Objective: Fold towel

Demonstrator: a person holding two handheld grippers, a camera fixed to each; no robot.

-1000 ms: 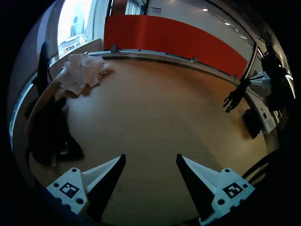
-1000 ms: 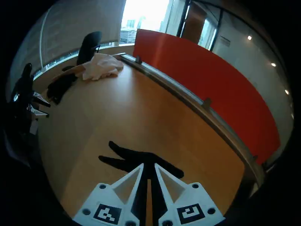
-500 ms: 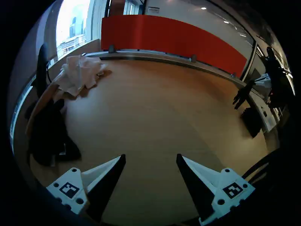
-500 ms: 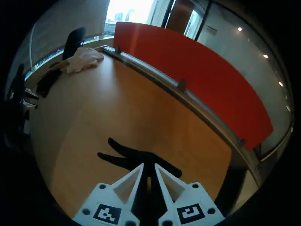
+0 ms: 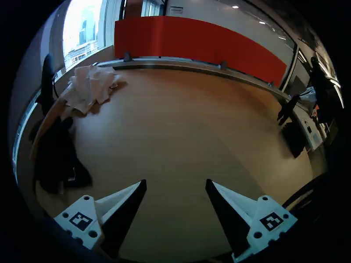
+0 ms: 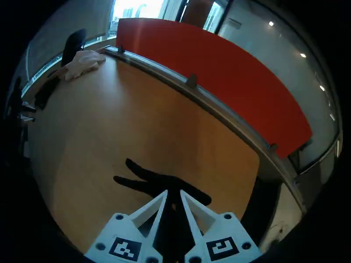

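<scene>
Left gripper (image 5: 174, 181): jaws wide apart with nothing between them, over bare wood near the front of the counter (image 5: 175, 131).
Right gripper (image 6: 173, 192): jaws narrow, nearly together. A black forked thing (image 6: 145, 177) sits at their tips; whether it is pinched cannot be told.
Towel (image 5: 90, 85): a pale, crumpled heap at the far left corner of the counter, well apart from both grippers. In the right gripper view it lies small at the far end (image 6: 81, 63).
Dark cloth (image 5: 57, 153): draped on the counter's left edge, nearer than the towel.
Red panel (image 5: 197, 41): stands along the counter's far side.
</scene>
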